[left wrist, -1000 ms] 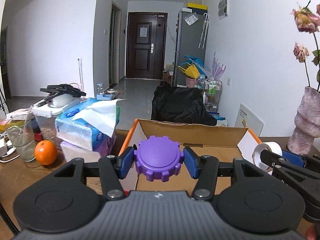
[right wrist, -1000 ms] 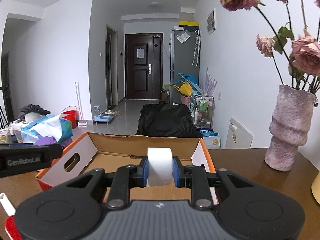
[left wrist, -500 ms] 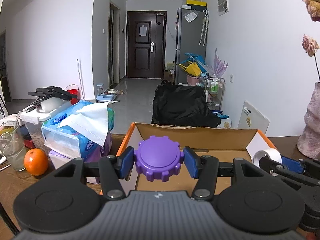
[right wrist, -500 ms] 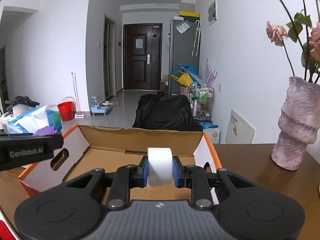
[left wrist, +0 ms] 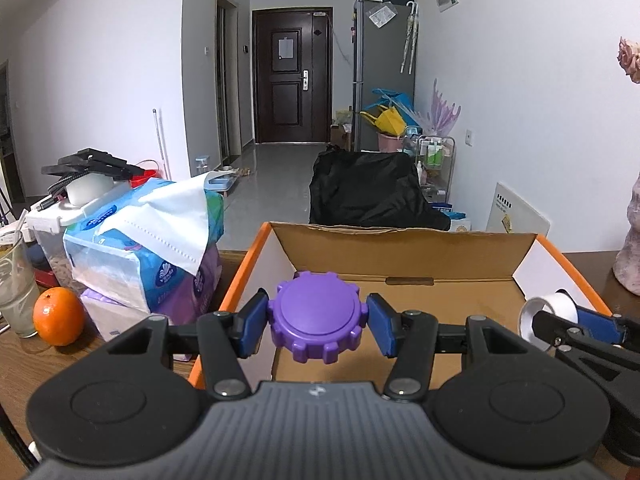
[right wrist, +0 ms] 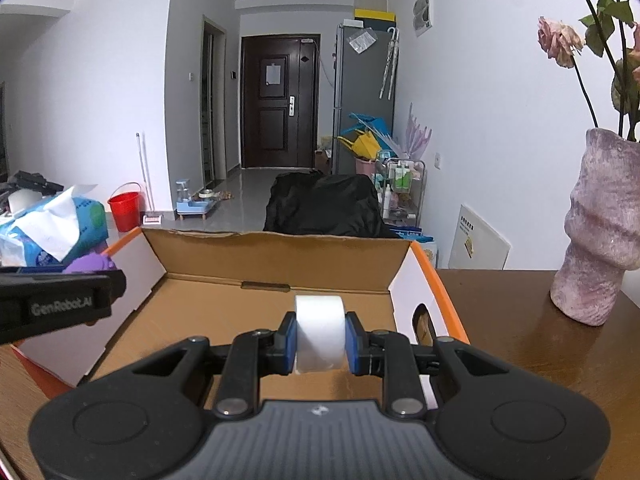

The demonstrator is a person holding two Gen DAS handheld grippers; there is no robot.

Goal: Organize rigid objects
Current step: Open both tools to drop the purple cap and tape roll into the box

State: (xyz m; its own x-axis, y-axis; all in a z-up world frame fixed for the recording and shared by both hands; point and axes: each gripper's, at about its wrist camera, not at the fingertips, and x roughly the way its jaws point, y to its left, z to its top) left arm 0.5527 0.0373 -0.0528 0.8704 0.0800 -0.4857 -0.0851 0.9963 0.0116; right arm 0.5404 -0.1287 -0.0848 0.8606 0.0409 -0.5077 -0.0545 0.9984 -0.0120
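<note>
Brown wood tabletop (right wrist: pixel 520 320) runs under both of your grippers, and an open cardboard box (left wrist: pixel 400 256) with orange edges sits on it right in front of you. Your left gripper (left wrist: pixel 318 326) is clamped on a purple cap (left wrist: pixel 318 320) with a notched rim, its blue pads pressing the cap's two sides, and it holds the cap above the box's near left corner. Your right gripper (right wrist: pixel 320 340) is clamped on a white tape roll (right wrist: pixel 320 332), pads on the roll's flat faces, held over the box floor toward its right wall; in the left wrist view the same roll (left wrist: pixel 550 312) shows at the right edge, with the right gripper's blue pad beside it. To the left of the box, an orange (left wrist: pixel 58 316) rests on the tabletop next to a glass (left wrist: pixel 14 280), with stacked tissue packs (left wrist: pixel 136 248) just beside the box wall and a loose tissue draped over the top one. To the right of the box, well apart from it, a pink vase (right wrist: pixel 596 232) with wilted roses stands upright. Beyond the tabletop you can see a black bag (right wrist: pixel 324 208) on the floor, a red bucket (right wrist: pixel 126 206), a grey fridge (right wrist: pixel 362 96) and, farthest off, a dark door (right wrist: pixel 278 100).
</note>
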